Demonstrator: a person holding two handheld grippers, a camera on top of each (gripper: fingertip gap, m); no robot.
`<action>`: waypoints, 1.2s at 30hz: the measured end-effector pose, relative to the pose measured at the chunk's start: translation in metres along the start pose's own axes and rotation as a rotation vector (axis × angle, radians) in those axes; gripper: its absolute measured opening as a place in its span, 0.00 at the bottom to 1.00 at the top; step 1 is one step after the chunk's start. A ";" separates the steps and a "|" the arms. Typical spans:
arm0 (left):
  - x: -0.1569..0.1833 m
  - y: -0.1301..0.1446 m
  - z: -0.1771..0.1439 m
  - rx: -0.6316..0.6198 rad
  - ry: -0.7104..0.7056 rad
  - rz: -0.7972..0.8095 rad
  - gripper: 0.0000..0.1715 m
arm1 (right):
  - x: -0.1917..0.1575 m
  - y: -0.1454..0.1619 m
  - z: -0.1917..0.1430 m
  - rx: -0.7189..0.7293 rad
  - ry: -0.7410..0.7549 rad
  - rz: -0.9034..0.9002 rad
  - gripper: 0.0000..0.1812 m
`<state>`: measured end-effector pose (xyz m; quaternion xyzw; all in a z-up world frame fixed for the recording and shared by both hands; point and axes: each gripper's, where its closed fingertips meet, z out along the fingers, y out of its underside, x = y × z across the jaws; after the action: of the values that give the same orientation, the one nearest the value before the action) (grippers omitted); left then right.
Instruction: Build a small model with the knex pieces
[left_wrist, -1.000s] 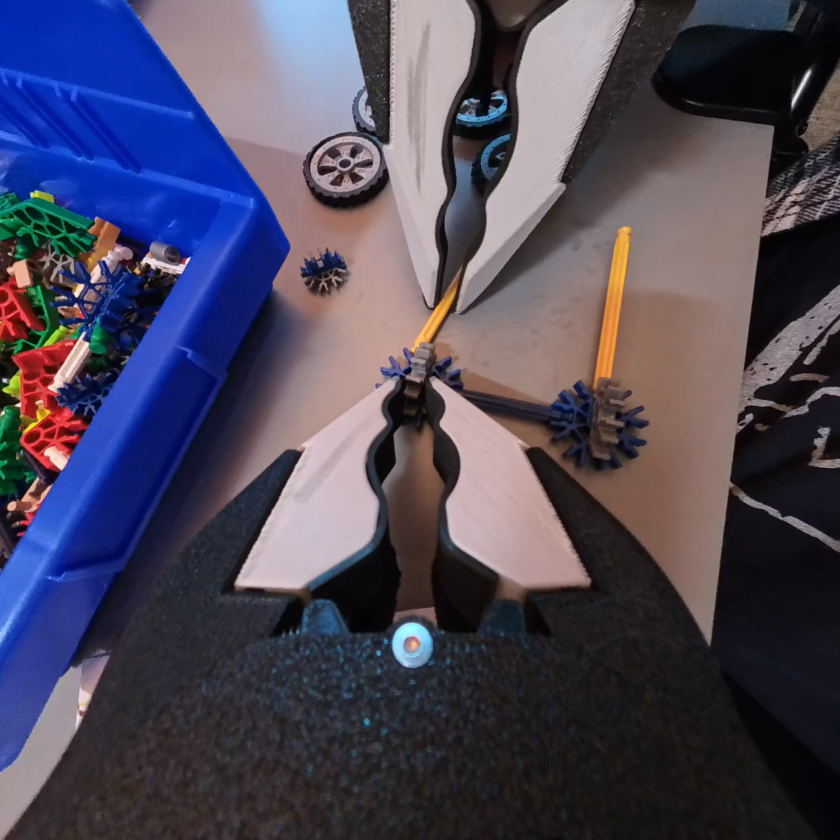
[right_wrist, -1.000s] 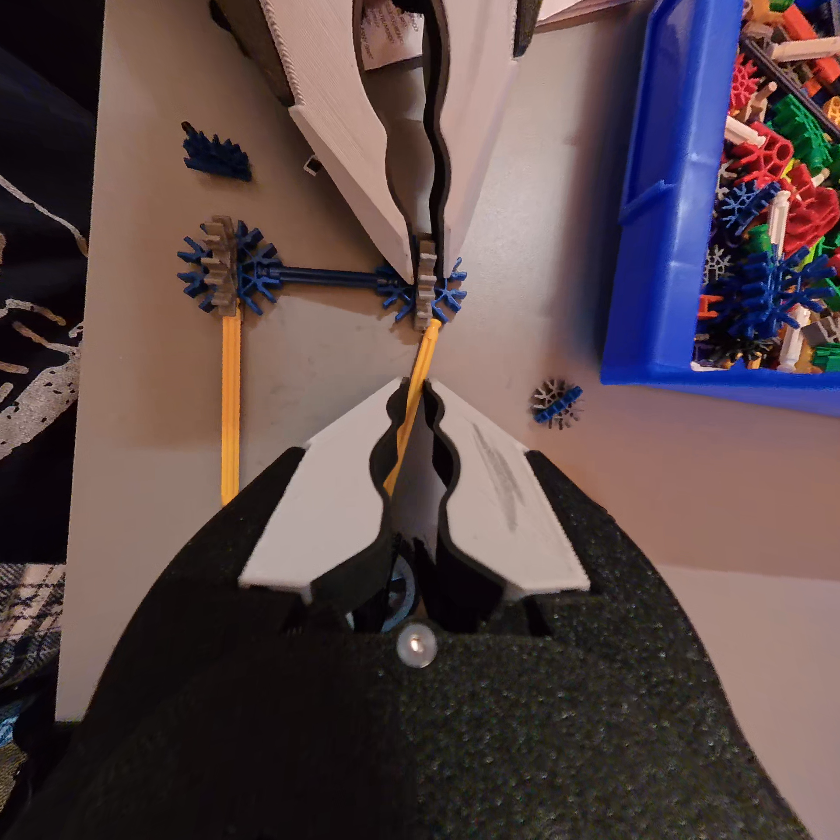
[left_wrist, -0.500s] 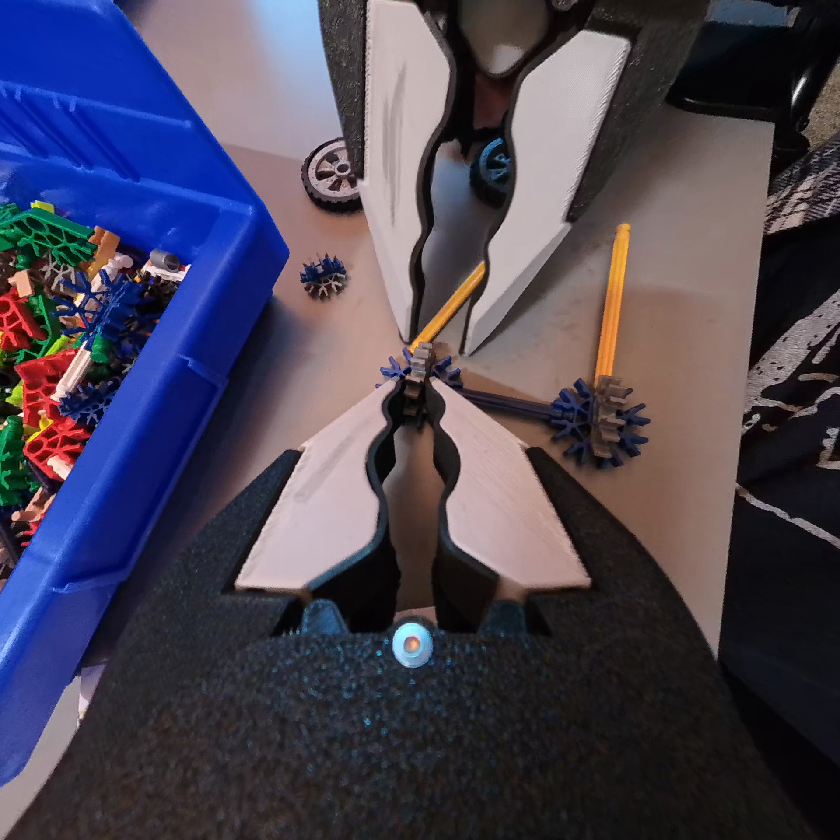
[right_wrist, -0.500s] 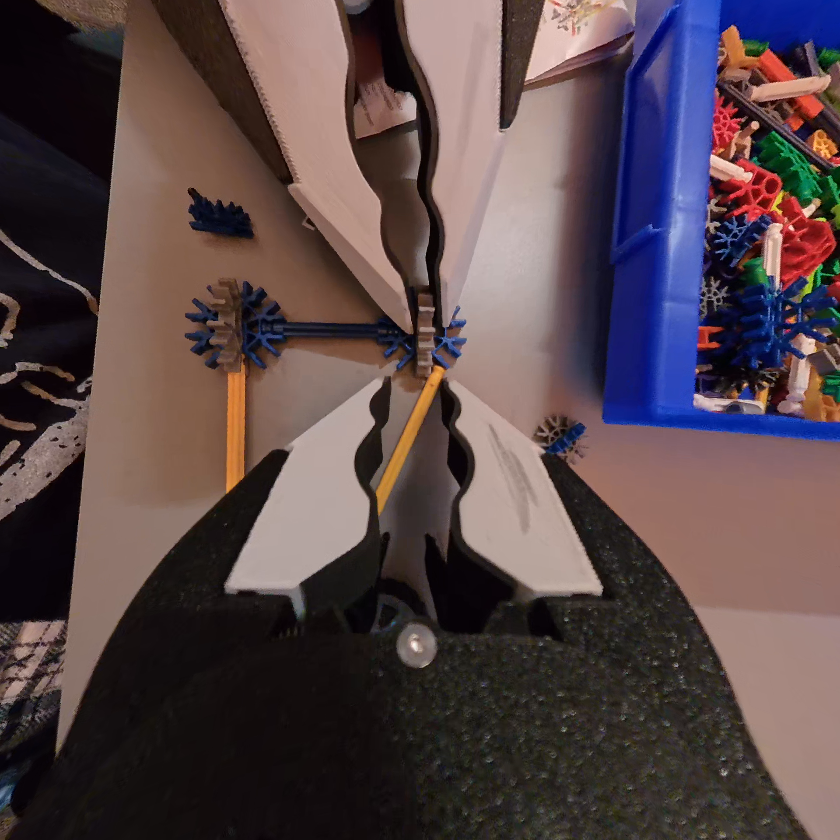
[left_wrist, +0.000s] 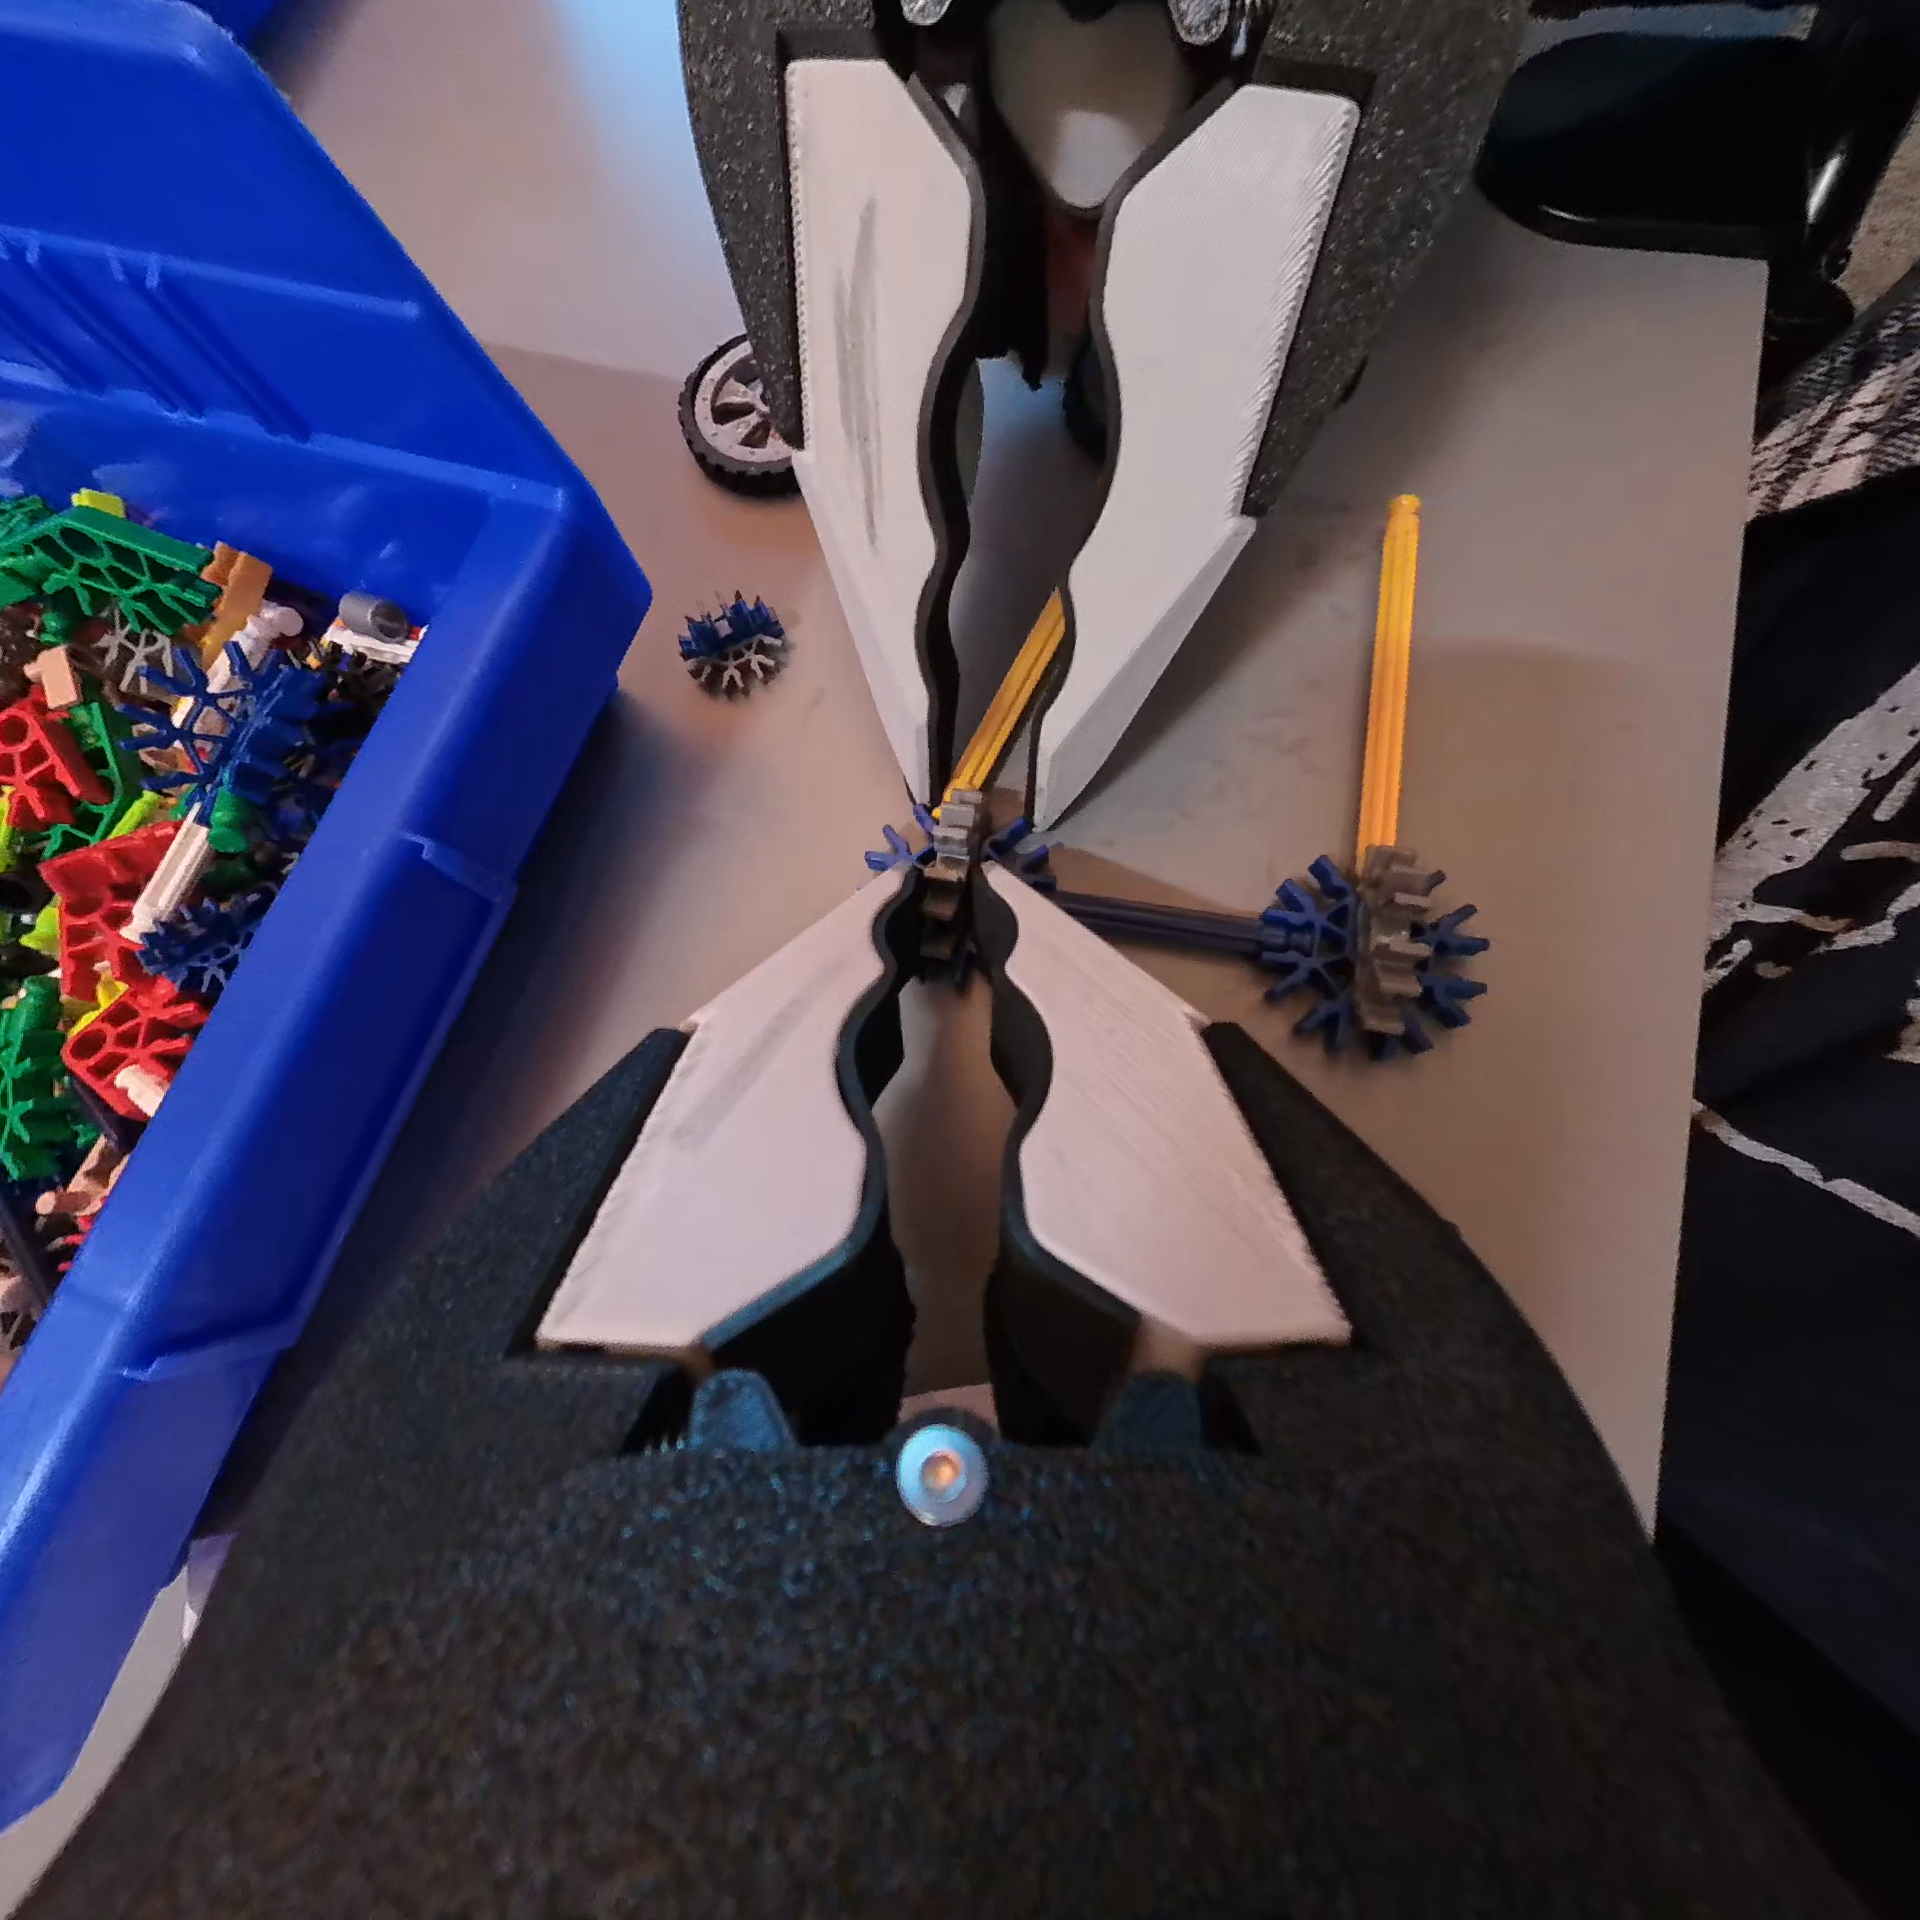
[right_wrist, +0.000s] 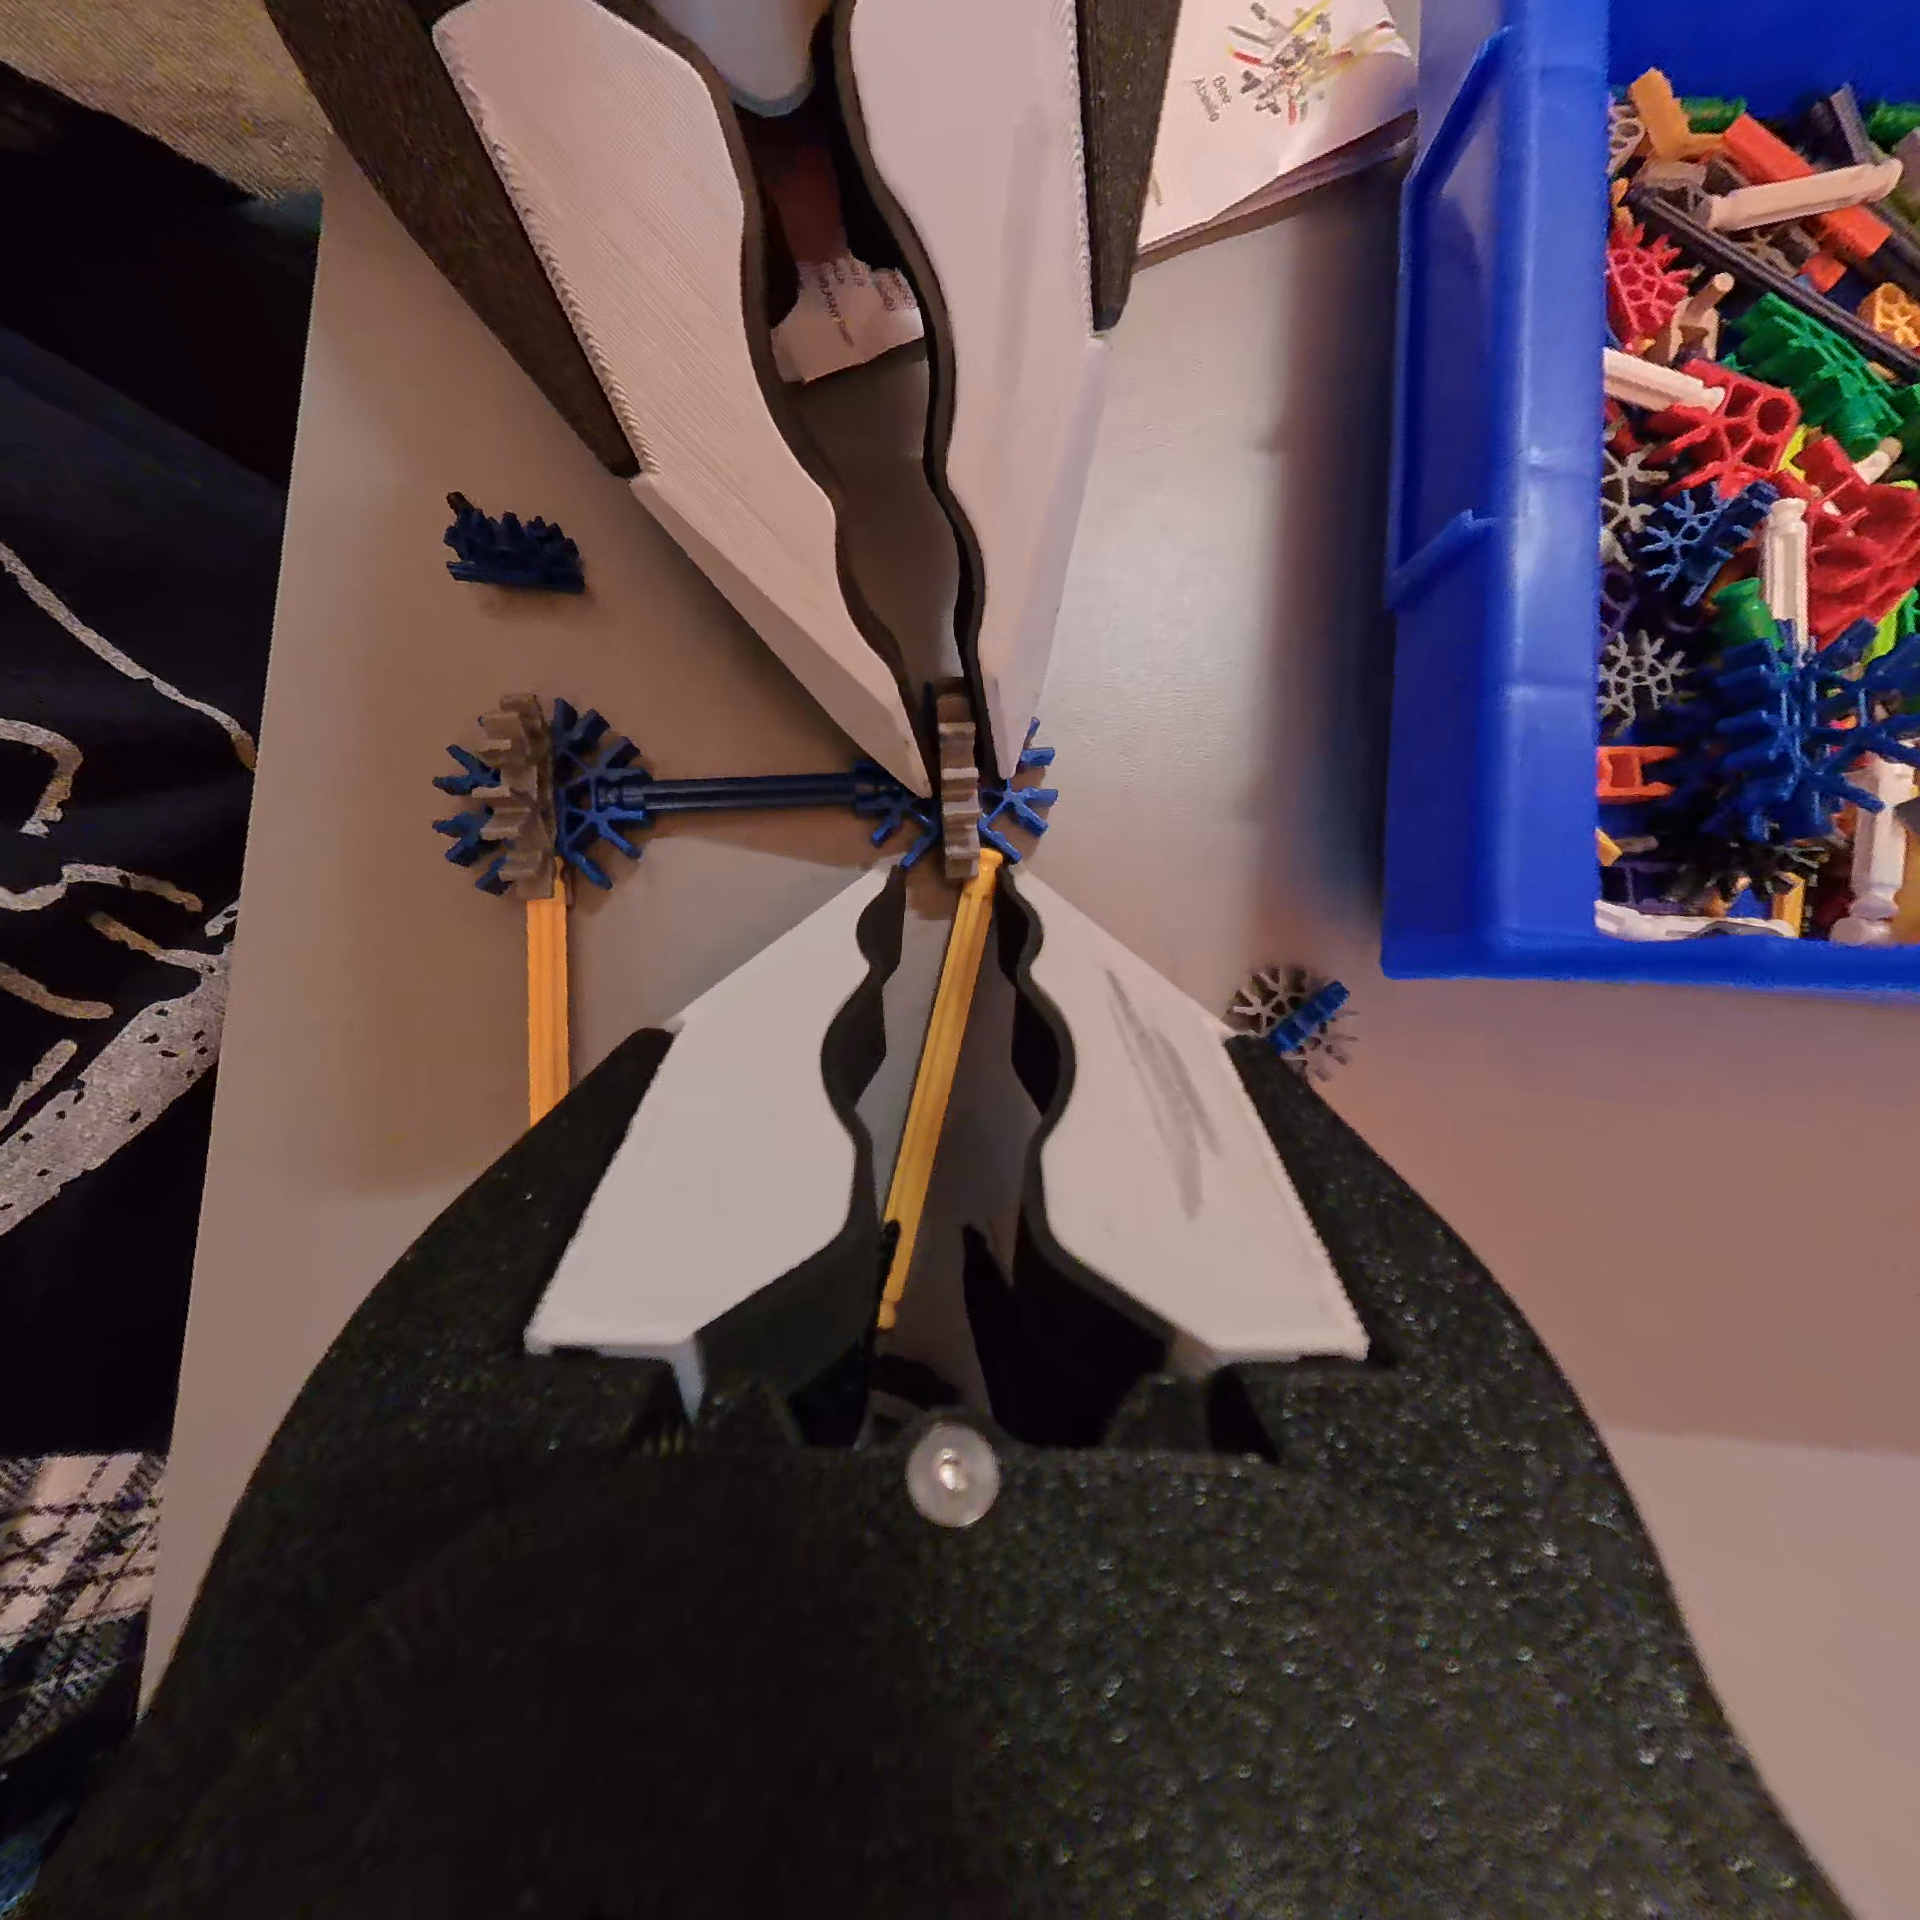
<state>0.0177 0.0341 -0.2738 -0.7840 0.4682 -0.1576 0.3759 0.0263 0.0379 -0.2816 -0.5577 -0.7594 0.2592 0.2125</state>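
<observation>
My left hand-held gripper clamps the stiff, light grey plastic gear hub; my right hand-held gripper is released around its thin yellow plastic rod, best pinched mid-shaft.

In the left wrist view, the bin lies left of the connector, the wheel beyond.

Printed paper, too small to read

Beyond the left gripper's fingers, a white printed sheet with a small coloured drawing lies at the far table edge, and a white slip bears lines of print; neither can be made out.
</observation>
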 end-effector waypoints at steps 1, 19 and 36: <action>0.000 0.000 0.000 0.002 0.002 -0.005 0.04 | 0.000 0.000 0.000 0.003 -0.003 0.005 0.09; -0.001 -0.001 0.001 0.011 0.008 -0.011 0.03 | -0.003 -0.002 0.001 0.014 -0.049 -0.035 0.07; 0.000 -0.001 0.001 0.010 0.058 -0.010 0.03 | -0.003 -0.001 0.000 0.020 -0.106 -0.042 0.07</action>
<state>0.0194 0.0346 -0.2734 -0.7795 0.4745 -0.1844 0.3651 0.0267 0.0348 -0.2810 -0.5248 -0.7786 0.2914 0.1830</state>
